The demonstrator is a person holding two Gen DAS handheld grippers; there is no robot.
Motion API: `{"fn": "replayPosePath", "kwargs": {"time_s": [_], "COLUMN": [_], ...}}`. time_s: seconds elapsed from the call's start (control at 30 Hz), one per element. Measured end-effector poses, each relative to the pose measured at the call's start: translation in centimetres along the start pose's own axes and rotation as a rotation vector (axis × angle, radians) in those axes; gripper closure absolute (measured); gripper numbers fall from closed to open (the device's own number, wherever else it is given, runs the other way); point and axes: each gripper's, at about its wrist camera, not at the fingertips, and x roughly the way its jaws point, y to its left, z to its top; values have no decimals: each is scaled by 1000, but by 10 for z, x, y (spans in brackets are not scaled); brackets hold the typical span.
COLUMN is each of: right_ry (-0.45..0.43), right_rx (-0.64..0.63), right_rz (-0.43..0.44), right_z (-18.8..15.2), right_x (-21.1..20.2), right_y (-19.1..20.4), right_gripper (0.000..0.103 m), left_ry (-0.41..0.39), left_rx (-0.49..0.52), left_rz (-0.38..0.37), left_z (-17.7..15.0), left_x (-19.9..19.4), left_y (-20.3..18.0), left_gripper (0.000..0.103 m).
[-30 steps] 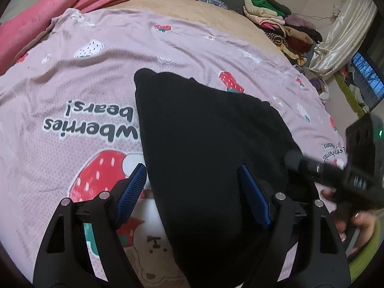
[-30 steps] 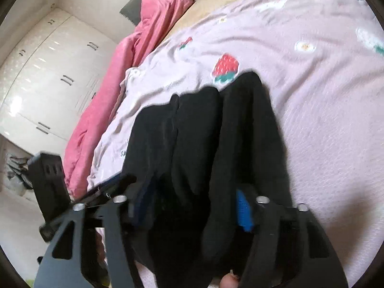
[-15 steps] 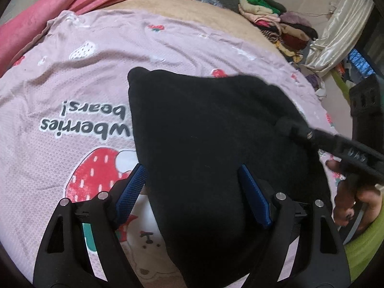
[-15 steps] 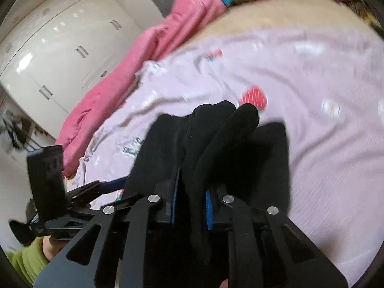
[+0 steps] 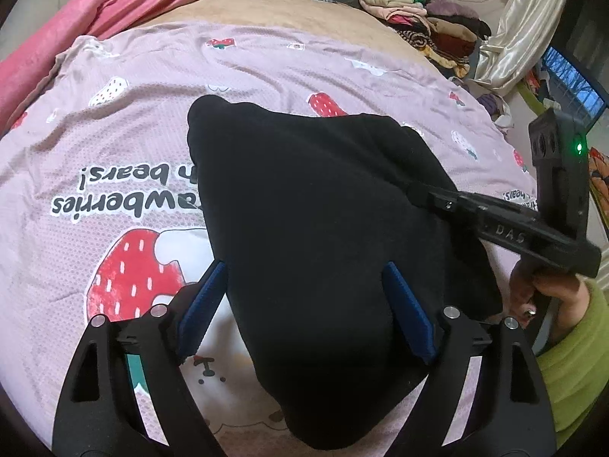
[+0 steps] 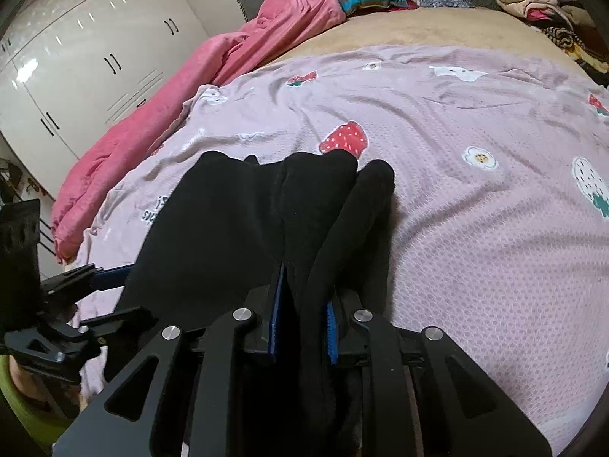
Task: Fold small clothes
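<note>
Now black garment (image 5: 323,228) bunched, fold ridges upright.

The pink sheet (image 5: 266,68) reads "awberries … bears!" upside down — the right gripper (image 5: 415,190) "DAS".

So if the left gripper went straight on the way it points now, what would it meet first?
Most likely the black garment. The left gripper stands open with the cloth between its fingers, pads not pressing, and it aims down at the cloth lying on the pink strawberry blanket. Depth is hard to judge here.
</note>
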Motion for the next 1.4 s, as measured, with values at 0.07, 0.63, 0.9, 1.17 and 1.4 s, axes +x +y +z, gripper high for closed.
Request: {"fn": "replayPosePath", "kwargs": {"time_s": [0.07, 0.63, 0.9, 1.17, 1.4], "right_ry": [-12, -64, -66, -8, -134], "right_rx": [-5, -5, 12, -12, -52], "right_rz": [-17, -111, -82, -277, -342], "right_z": [-3, -32, -53, -71, -81], "right_x": [-1, -54, -70, -61, -92], "right_y": [1, 19, 29, 25, 47], "right_gripper": [81, 37, 31, 31, 18], "left_ry": [-1, -18, -22, -33, -69], "left_rx": [-1, -1, -1, 4, 16], "left_rz": [0, -5, -8, -2, 12], "left_z": [1, -8, -12, -20, -29], "left_x": [0, -13, -20, -30, -50], "left_y": [0, 1, 2, 3, 0], "left_gripper": [27, 27, 27, 27, 12]}}
